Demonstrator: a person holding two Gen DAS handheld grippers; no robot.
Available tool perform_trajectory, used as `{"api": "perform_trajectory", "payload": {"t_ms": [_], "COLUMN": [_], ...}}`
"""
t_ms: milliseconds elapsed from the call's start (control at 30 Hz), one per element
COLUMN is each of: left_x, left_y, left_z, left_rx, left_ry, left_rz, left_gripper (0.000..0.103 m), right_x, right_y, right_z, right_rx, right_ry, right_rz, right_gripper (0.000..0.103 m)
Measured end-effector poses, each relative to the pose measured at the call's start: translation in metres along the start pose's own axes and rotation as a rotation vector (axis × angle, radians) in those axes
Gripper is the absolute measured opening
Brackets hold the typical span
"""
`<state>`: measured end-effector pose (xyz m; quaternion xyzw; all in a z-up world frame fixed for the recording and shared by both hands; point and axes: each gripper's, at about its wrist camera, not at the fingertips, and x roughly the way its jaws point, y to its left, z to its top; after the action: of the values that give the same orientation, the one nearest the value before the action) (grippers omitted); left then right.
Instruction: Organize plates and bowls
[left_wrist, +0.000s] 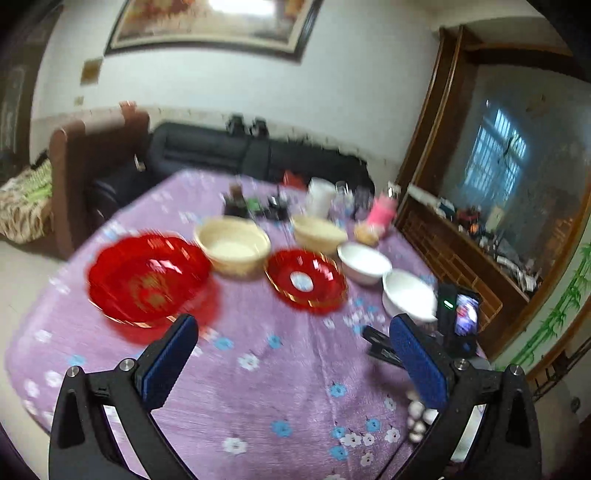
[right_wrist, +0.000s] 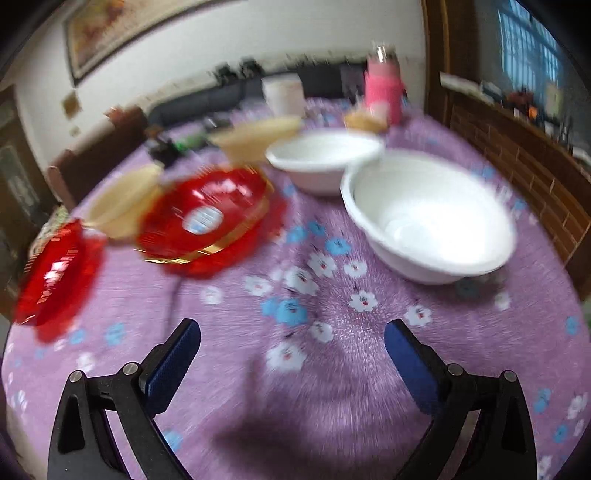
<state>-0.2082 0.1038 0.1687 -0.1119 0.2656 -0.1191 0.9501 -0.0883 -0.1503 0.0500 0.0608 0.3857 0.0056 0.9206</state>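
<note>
On the purple flowered tablecloth (left_wrist: 258, 332) lie two red glass plates: a large one (left_wrist: 147, 278) at the left and a smaller one (left_wrist: 306, 280) in the middle. Behind them stand two cream bowls (left_wrist: 232, 245) (left_wrist: 319, 230). Two white bowls (left_wrist: 364, 262) (left_wrist: 408, 295) sit at the right. My left gripper (left_wrist: 293, 330) hangs open above the cloth, just right of the large red plate. My right gripper (right_wrist: 291, 332) is open and empty too, in front of the near white bowl (right_wrist: 428, 218), the far white bowl (right_wrist: 321, 158) and the smaller red plate (right_wrist: 207, 218).
A phone on a black stand (left_wrist: 460, 317) is at the table's right edge, with small white balls (left_wrist: 419, 417) near it. A pink bottle (left_wrist: 382, 212), a white cup (left_wrist: 320, 195) and small dark items stand at the far side. A dark sofa (left_wrist: 221, 151) lies beyond.
</note>
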Motion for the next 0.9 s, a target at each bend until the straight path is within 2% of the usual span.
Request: {"api": "perform_trajectory", "payload": {"t_ms": [133, 233, 333, 400, 467, 600, 733, 800, 867, 900], "left_x": [-0.046, -0.092, -0.136, -0.160, -0.178, -0.200, -0.199, -0.180, -0.154, -0.140], "left_y": [0.018, 0.034, 0.045, 0.053, 0.058, 0.063, 0.088, 0.112, 0.135, 0.145], "left_z": [0.023, 0.050, 0.075, 0.093, 0.115, 0.171, 0.212, 0.216, 0.207, 0.200], "left_rx": [-0.030, -0.030, -0.008, 0.006, 0.033, 0.119, 0.099, 0.061, 0.047, 0.042], "left_ry": [-0.079, -0.186, -0.278, -0.328, -0.347, -0.368, -0.347, -0.356, -0.322, -0.287], "left_rz": [0.017, 0.095, 0.114, 0.099, 0.142, 0.300, 0.361, 0.367, 0.365, 0.369], "left_gripper": [0.103, 0.103, 0.103, 0.103, 0.103, 0.103, 0.103, 0.103, 0.103, 0.103], "right_x": [-0.079, -0.145, -0.208, -0.242, -0.268, -0.306, -0.317, -0.290, -0.234, -0.205], "right_y": [0.015, 0.024, 0.035, 0.045, 0.060, 0.098, 0.137, 0.153, 0.176, 0.186], "right_z": [0.015, 0.030, 0.048, 0.065, 0.086, 0.137, 0.177, 0.185, 0.179, 0.172], "right_rx": [-0.056, -0.095, -0.119, -0.135, -0.167, -0.220, -0.238, -0.227, -0.242, -0.250], "right_ry": [-0.172, -0.342, -0.502, -0.564, -0.601, -0.638, -0.662, -0.582, -0.409, -0.341], "right_rz": [0.064, 0.079, 0.099, 0.132, 0.182, 0.238, 0.317, 0.378, 0.420, 0.411], "right_gripper": [0.101, 0.101, 0.102, 0.102, 0.102, 0.102, 0.102, 0.102, 0.102, 0.102]}}
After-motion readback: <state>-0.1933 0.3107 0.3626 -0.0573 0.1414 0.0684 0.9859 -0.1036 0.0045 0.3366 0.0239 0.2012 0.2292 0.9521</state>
